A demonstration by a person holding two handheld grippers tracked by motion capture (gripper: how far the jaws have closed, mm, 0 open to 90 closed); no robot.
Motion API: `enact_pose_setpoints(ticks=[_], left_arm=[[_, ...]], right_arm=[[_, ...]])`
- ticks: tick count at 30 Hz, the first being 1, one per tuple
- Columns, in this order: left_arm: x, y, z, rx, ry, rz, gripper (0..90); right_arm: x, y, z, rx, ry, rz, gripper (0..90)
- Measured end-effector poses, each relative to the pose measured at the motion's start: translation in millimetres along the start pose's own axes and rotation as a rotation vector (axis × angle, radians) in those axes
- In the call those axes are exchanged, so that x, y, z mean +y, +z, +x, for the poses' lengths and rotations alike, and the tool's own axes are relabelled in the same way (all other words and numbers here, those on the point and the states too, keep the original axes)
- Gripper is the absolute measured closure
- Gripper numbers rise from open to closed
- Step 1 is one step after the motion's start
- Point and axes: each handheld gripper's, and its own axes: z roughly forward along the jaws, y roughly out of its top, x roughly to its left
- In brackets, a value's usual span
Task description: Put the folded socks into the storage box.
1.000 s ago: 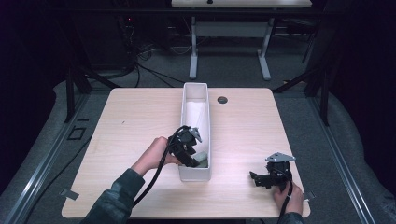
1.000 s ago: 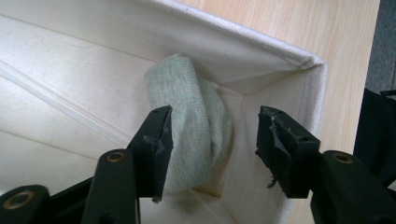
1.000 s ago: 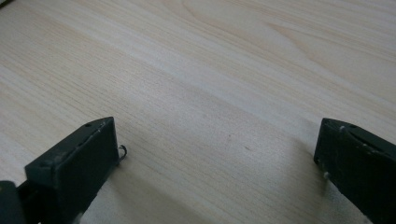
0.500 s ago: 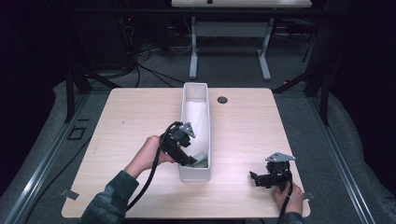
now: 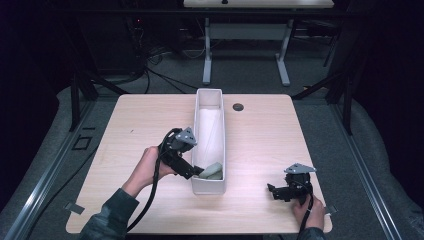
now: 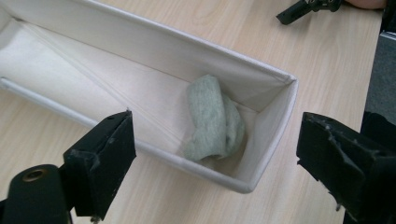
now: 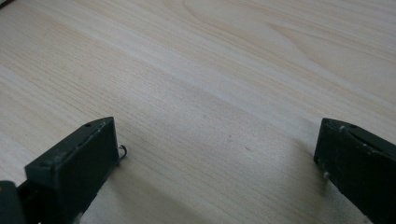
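Cloth lies crumpled at the bin's near end on the table in the high view; the left gripper hangs at the bin's left wall, the right gripper well apart. In the left gripper view its jaws, just opening, frame the cloth untouched. In the right gripper view the jaws gape over bare wood.

A: What lies in the white bin?
B: A grey-green cloth, at its near end; the left gripper is just beside it, jaws just opened, while the right gripper rests well apart on the table.
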Motion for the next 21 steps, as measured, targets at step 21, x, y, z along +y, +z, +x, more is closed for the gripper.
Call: enact_pose_setpoints(ticks=[21], left_arm=[[-67.9,-43.8,8.0,0.125,-0.100,-0.043,1.9]], right_arm=[[0.0,0.0,0.0,-0.002,0.000,0.001,0.0]])
